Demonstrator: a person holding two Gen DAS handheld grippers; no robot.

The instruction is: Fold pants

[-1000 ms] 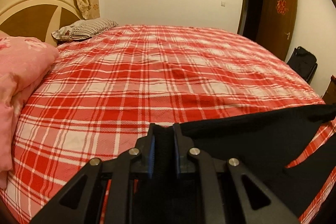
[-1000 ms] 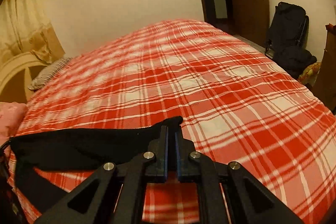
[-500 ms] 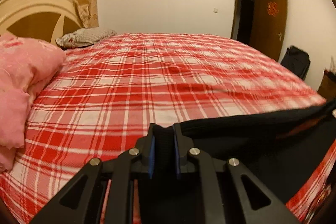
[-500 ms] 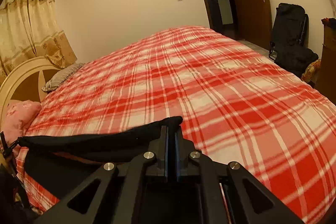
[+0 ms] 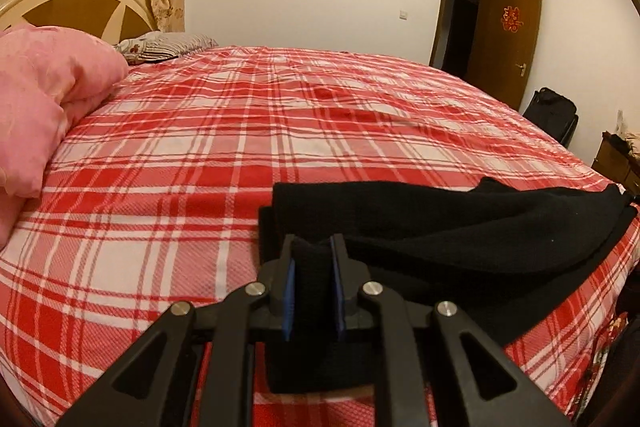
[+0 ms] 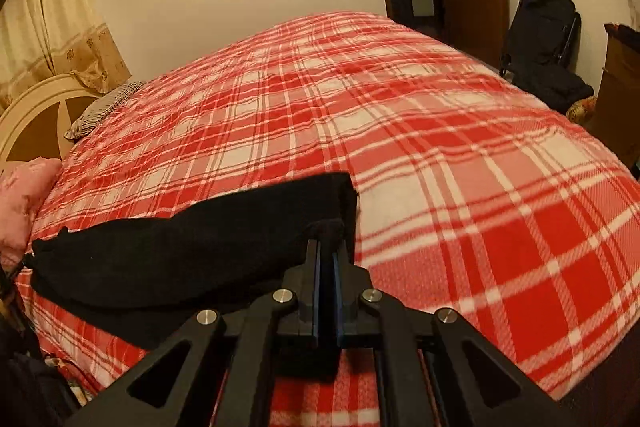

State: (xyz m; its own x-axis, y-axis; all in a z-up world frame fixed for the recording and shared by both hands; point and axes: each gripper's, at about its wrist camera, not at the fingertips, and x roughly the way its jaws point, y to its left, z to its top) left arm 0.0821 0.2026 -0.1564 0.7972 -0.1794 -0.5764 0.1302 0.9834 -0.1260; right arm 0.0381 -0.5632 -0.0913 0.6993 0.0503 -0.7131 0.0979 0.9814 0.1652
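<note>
In the left view, our left gripper (image 5: 313, 247) still clamps the black pants (image 5: 460, 227), now lowered onto the bed (image 5: 200, 167) toward 3 o'clock. In the right view, our right gripper (image 6: 327, 251) pinches them too, so the fold is nearly laid.

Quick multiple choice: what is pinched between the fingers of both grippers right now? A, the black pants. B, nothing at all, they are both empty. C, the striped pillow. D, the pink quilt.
A: black fabric of the black pants sits clamped in the left gripper and the right gripper, stretched across the red plaid bedspread.
</note>
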